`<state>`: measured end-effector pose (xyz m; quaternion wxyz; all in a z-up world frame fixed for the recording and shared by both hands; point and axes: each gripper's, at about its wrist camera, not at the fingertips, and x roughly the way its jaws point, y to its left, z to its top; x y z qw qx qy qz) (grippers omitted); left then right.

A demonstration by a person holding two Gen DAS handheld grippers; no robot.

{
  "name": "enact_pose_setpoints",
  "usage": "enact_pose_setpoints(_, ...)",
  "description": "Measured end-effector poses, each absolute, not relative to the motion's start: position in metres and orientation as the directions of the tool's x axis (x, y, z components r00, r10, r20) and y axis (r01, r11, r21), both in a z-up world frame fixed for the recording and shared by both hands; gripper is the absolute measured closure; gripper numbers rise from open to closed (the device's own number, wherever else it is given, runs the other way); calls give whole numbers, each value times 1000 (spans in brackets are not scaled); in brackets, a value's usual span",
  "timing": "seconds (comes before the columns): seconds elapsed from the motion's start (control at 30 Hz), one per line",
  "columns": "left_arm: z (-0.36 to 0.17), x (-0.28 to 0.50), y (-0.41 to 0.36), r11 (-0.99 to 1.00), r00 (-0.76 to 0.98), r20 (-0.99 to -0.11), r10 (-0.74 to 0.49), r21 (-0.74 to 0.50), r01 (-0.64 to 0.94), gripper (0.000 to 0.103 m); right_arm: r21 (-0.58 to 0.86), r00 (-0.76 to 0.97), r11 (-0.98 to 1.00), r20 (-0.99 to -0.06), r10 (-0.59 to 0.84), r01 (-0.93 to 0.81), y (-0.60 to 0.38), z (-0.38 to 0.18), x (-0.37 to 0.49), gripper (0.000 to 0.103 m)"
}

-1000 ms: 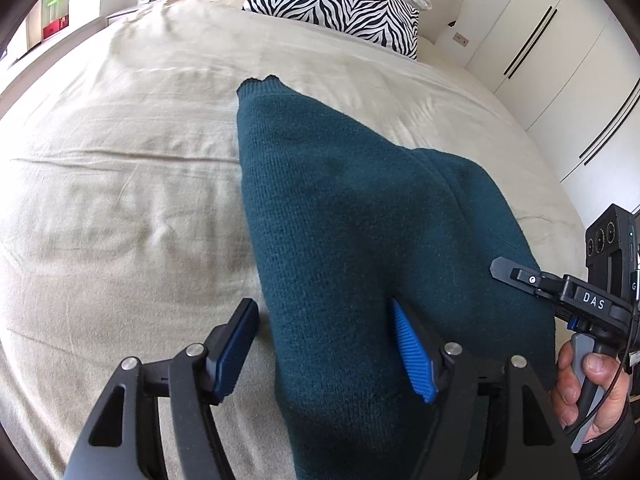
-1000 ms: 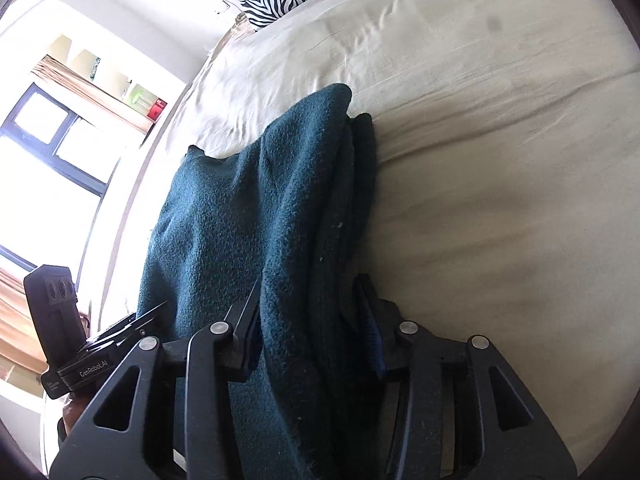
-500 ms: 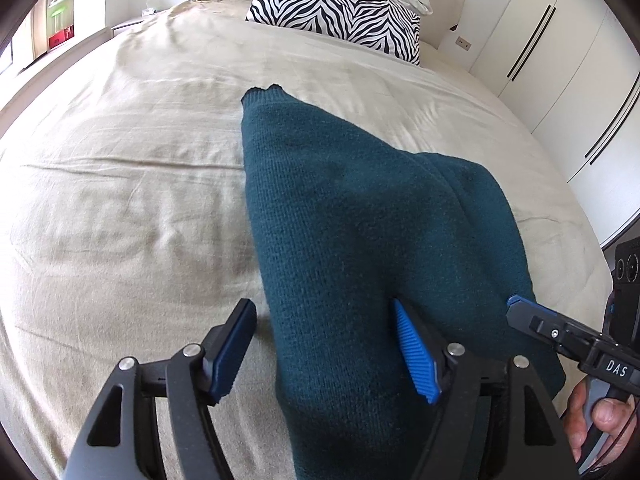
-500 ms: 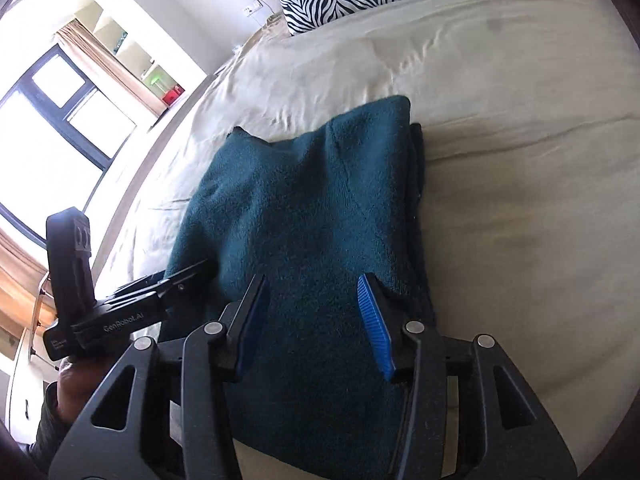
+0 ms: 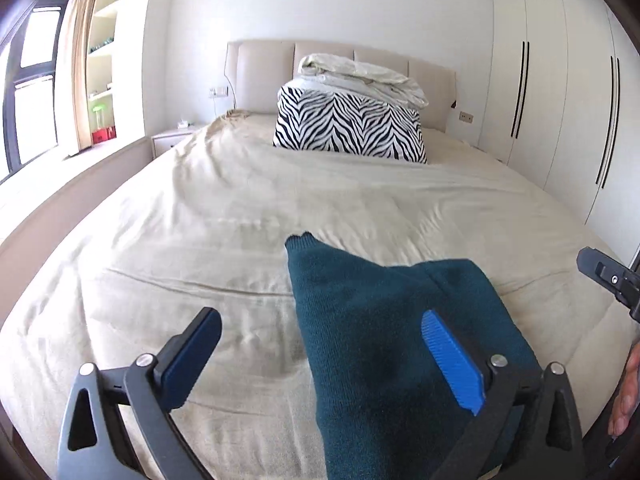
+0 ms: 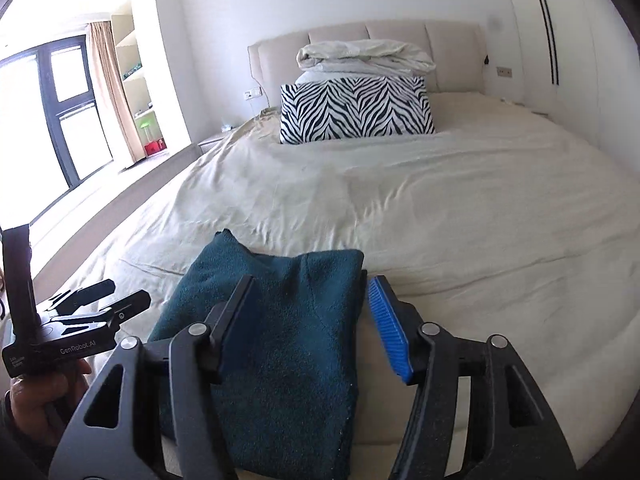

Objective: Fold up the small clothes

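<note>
Both grippers tilting up since earlier frames, headboard (image 5: 340, 76) now coming into view. Left gripper (image 5: 324, 360) hanging released, blue ribbed pads spread wide, gripping nothing. Right gripper (image 6: 308, 320) likewise gaping, no longer pinching cloth. Teal knit sweater (image 5: 392, 344) (fuzzy, thick weave) lying folded into long band on near part of beige wrinkled bedspread (image 5: 200, 240), ribbed cuff pointing toward headboard. Zebra-striped pillow (image 6: 356, 110) sitting well beyond, rumpled white duvet (image 6: 364, 56) stacked atop. Glossy white wardrobe (image 5: 560, 120) standing at right.
</note>
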<state>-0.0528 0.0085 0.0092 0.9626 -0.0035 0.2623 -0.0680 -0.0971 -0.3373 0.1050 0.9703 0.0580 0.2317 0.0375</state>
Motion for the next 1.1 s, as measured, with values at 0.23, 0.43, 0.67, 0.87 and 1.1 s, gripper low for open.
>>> enact_pose_setpoints(0.23, 80, -106, 15, 998, 972, -228, -54, 14, 59, 0, -27, 988, 999, -152, 28, -33, -323, 168, -137, 0)
enact_pose_setpoints(0.43, 82, -110, 14, 999, 940, -340, 33, 43, -20, 0, 88, 946, 988, -287, 149, -129, -323, 174, -129, 0)
enact_pose_setpoints(0.67, 33, -88, 8, 999, 810, -585, 38, 30, -26, 0, 118, 817, 991, -564, 117, -61, -313, 131, -97, 0)
enact_pose_setpoints(0.87, -11, -79, -4, 999, 688, -725, 41, 36, -22, 0, 124, 622, 987, -782, 36, 99, -328, 57, -65, 0)
enact_pose_setpoints(1.1, -28, -77, -6, 999, 645, -763, 34, 34, -13, 0, 90, 572, 987, -820, -4, 135, -331, 23, -63, 0)
